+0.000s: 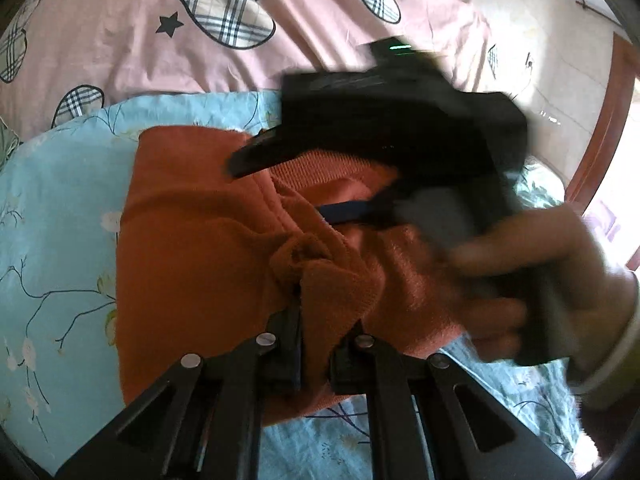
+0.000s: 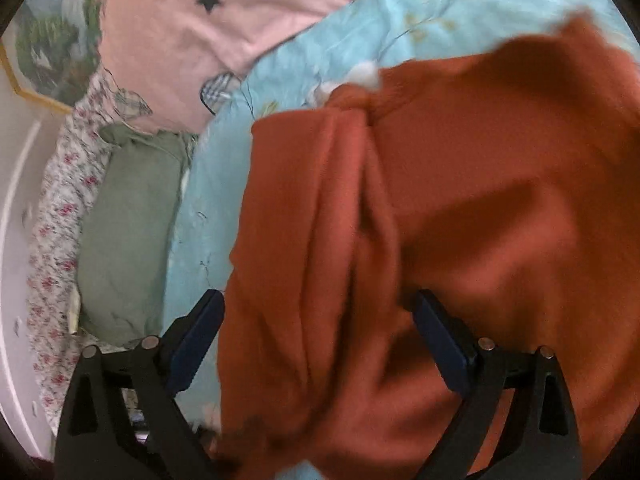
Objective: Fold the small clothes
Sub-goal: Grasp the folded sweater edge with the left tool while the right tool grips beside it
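A rust-orange knitted garment (image 1: pixel 192 240) lies on a light blue floral sheet (image 1: pixel 60 208). My left gripper (image 1: pixel 316 312) is shut on a bunched fold of the orange garment near its front edge. My right gripper (image 2: pixel 320 320) is open, its jaws wide apart, with the orange garment (image 2: pixel 480 208) lying between and over them. In the left wrist view the right gripper (image 1: pixel 344 212) reaches in from the right, held by a hand (image 1: pixel 540 280), its fingers spread over the garment's upper part.
A pink bedcover with plaid hearts (image 1: pixel 220 12) lies behind the blue sheet. In the right wrist view a green cushion (image 2: pixel 128 232), a floral cloth (image 2: pixel 56 240) and a white headboard (image 2: pixel 16 280) are at the left. A wall and wooden door frame (image 1: pixel 612 120) are at the right.
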Tool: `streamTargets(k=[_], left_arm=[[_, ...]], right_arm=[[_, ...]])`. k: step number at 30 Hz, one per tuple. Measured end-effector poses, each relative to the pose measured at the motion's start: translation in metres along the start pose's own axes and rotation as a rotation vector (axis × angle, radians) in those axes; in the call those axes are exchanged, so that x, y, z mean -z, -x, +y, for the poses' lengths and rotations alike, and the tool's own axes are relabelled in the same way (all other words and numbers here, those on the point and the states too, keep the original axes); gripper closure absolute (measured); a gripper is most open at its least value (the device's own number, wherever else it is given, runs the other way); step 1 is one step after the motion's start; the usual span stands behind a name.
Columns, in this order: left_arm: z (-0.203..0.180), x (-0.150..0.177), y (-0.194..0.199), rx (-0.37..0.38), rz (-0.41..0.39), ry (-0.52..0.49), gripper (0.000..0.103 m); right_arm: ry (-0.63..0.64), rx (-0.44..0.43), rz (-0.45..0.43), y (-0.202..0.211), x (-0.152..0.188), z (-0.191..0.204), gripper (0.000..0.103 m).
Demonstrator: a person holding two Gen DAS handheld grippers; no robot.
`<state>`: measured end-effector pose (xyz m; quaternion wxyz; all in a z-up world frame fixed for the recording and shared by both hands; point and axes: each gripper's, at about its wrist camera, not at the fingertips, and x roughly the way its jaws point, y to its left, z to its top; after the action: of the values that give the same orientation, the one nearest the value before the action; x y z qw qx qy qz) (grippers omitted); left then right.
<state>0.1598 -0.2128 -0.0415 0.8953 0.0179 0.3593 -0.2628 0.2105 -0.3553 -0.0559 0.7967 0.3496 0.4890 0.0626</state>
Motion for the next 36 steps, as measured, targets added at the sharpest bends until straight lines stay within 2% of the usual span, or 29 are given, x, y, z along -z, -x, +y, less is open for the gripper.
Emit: streamTargets(k=[1,2,5,9,12,15,17,19,24,27,29,30,32,33,34,35,36], left_arm=[[0.0,-0.001,0.001,0.002,-0.001,-0.001,0.096],[0.001,0.0,0.005,0.002,-0.001,-0.004,0.096],[-0.006,-0.01,0.017,0.026,-0.024,-0.005,0.096],[-0.031,-0.032,0.032,0.144,-0.071,-0.003,0.096],[-0.063,-0.041,0.02,0.249,-0.058,-0.012,0.096],[-0.094,-0.038,-0.014,0.307,0.013,-0.025,0.096],[-0.11,-0.032,-0.034,0.31,0.059,-0.042,0.096],[-0.121,-0.025,-0.049,0.297,0.09,-0.066,0.096],[-0.127,-0.027,-0.055,0.291,0.101,-0.065,0.096],[-0.121,-0.031,-0.057,0.304,0.107,-0.06,0.095],[-0.115,-0.025,-0.062,0.318,0.146,-0.044,0.09],[-0.109,-0.022,-0.061,0.326,0.158,-0.022,0.086],[-0.097,-0.017,-0.051,0.336,0.156,0.0,0.08],[-0.09,-0.015,-0.043,0.333,0.151,0.009,0.066],[-0.079,-0.012,-0.032,0.314,0.141,0.026,0.05],[-0.069,-0.011,-0.024,0.297,0.127,0.04,0.045],[-0.06,-0.009,-0.016,0.281,0.116,0.052,0.042]], right_arm=[[0.017,0.019,0.006,-0.007,-0.004,0.006,0.067],[0.025,0.027,0.001,-0.005,-0.006,0.007,0.086],[0.111,-0.013,-0.093,0.029,-0.009,0.027,0.087],[0.205,0.0,-0.217,0.101,0.0,0.036,0.087],[0.171,0.072,-0.247,0.135,0.001,0.002,0.087],[0.077,0.155,-0.215,0.141,0.007,-0.05,0.087],[0.025,0.196,-0.189,0.135,0.012,-0.08,0.087],[0.014,0.2,-0.186,0.131,0.017,-0.092,0.087],[0.049,0.172,-0.252,0.14,0.014,-0.082,0.087],[0.05,0.233,-0.228,0.132,0.012,-0.087,0.087],[0.038,0.265,-0.205,0.125,0.015,-0.095,0.084],[0.026,0.253,-0.211,0.127,0.018,-0.099,0.083],[0.007,0.233,-0.235,0.135,0.023,-0.101,0.071],[-0.001,0.238,-0.255,0.142,0.026,-0.1,0.066],[-0.006,0.241,-0.273,0.148,0.029,-0.1,0.057],[-0.01,0.245,-0.288,0.153,0.031,-0.1,0.045],[-0.014,0.243,-0.301,0.159,0.034,-0.099,0.039]])
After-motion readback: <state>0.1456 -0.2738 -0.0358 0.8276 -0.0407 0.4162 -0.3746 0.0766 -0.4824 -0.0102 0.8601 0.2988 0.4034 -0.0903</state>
